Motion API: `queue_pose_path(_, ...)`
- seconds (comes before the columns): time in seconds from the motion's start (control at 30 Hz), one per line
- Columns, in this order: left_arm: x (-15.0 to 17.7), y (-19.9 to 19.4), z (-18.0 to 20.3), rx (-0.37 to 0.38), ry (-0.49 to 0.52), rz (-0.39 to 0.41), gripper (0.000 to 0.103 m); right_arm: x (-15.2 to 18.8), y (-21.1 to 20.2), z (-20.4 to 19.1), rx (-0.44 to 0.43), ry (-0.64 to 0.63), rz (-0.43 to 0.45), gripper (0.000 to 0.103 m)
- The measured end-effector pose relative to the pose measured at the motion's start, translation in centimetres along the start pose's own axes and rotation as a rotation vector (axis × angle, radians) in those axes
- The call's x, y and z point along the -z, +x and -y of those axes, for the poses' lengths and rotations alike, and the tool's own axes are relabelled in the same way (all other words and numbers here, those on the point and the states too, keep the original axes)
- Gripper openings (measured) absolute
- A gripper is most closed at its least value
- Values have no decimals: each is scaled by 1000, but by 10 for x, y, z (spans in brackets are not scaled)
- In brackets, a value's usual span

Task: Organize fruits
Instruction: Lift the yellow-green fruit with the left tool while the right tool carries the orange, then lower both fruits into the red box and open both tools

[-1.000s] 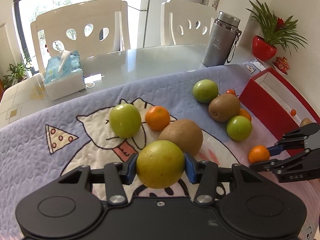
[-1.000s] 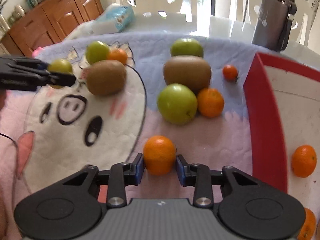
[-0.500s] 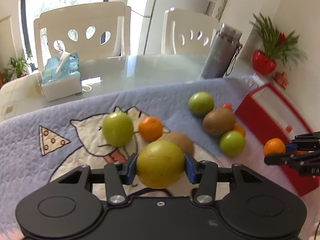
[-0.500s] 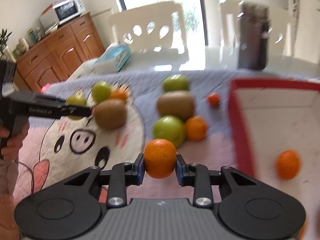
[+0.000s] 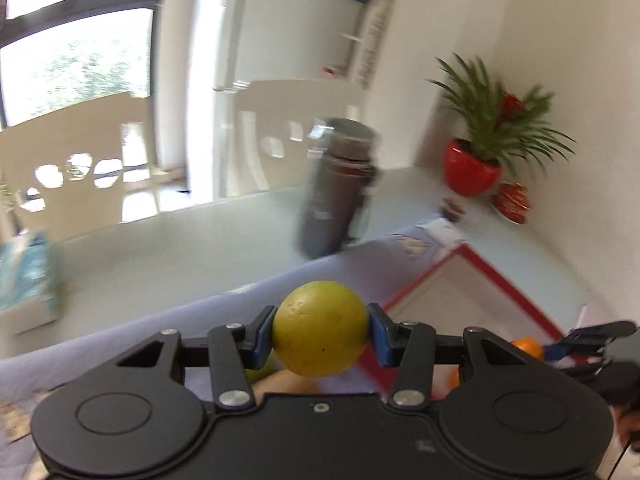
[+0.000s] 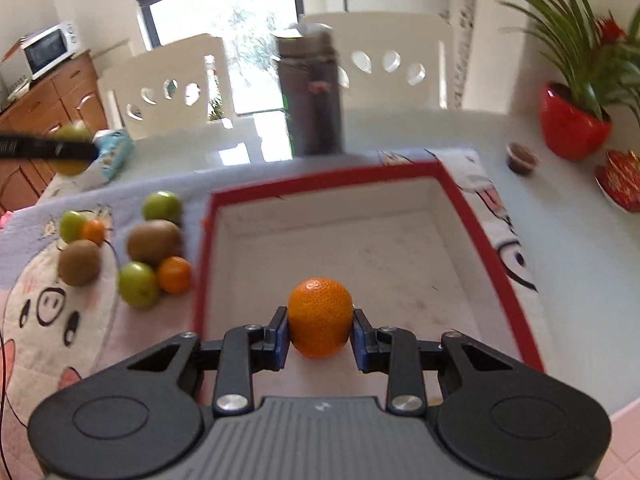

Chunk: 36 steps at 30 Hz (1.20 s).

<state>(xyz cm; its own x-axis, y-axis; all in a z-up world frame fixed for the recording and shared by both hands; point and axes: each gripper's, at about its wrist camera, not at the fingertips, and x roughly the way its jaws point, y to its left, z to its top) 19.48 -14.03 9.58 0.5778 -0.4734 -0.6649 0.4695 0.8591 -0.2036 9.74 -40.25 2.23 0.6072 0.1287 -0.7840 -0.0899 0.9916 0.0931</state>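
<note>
So both hands are busy. The left gripper (image 5: 320, 336) has its blue pads clamped on a yellow-green fruit (image 5: 320, 329), held up off the cloth with the table edge and the red-rimmed box (image 6: 400, 248) out ahead of it. The left wrist view is pretty smeared, so the stuff under that fruit is hard to read, just a bit of green and brown peeking out below it.

The right gripper (image 6: 320, 330) is squeezed on a small orange (image 6: 320, 312), and it's held over the inside of the box, above the near part of its white floor. The floor I can see looks bare.

Left of the box, on the pig-print cloth (image 6: 60, 312), the rest of the fruit sits in two little bunches. Just beside the box wall: a green apple (image 6: 162, 207) at the back, a kiwi (image 6: 154, 242) in front of it, then another green apple (image 6: 138, 284) touching a second orange (image 6: 174, 275). Further left: a green one (image 6: 72, 225) with a tiny orange (image 6: 93, 231) against it, and another kiwi (image 6: 79, 262) in front.

A dark flask (image 6: 312, 92) stands on the glass table behind the box, a blue tissue pack (image 6: 116, 152) off to the left, and a plant in a red pot (image 6: 574, 124) at the far right corner
</note>
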Motion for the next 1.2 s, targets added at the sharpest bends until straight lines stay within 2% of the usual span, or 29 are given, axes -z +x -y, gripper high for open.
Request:
queue_pose_path(0.17, -6, 71, 61, 77, 30, -102, 57, 12, 17, 22, -26, -14, -51, 33)
queue_pose_path(0.3, 3, 124, 102, 94, 78, -187, 57, 18, 32, 30, -56, -41, -84, 33)
queue_pose_path(0.4, 9, 151, 119, 80, 87, -225, 57, 23, 39, 36, -56, -65, -111, 34)
queue_pose_path(0.57, 18, 176, 128, 25, 118, -264, 58, 27, 40, 41, -58, -68, -124, 35)
queue_pose_path(0.6, 19, 178, 129, 20, 122, -269, 58, 26, 40, 41, -58, -65, -123, 35)
queue_pose_path(0.63, 20, 180, 130, 15, 128, -275, 61, 26, 40, 41, -60, -57, -115, 40)
queue_pose_path(0.67, 20, 180, 130, 16, 133, -279, 69, 25, 39, 42, -59, -46, -109, 51)
queue_pose_path(0.7, 19, 180, 130, 17, 137, -276, 82, 23, 38, 42, -55, -33, -106, 57)
queue_pose_path(0.73, 20, 175, 129, 10, 140, -262, 82, 22, 37, 42, -52, -25, -103, 67)
queue_pose_path(0.77, 18, 173, 128, -2, 143, -255, 82, 21, 36, 42, -50, -20, -99, 72)
queue_pose_path(1.0, 5, 147, 122, -45, 133, -232, 82, 16, 26, 34, -41, 29, -93, 80)
queue_pose_path(1.2, -2, 108, 99, -63, 88, -170, 82, 6, 13, 33, -64, 144, -62, 81)
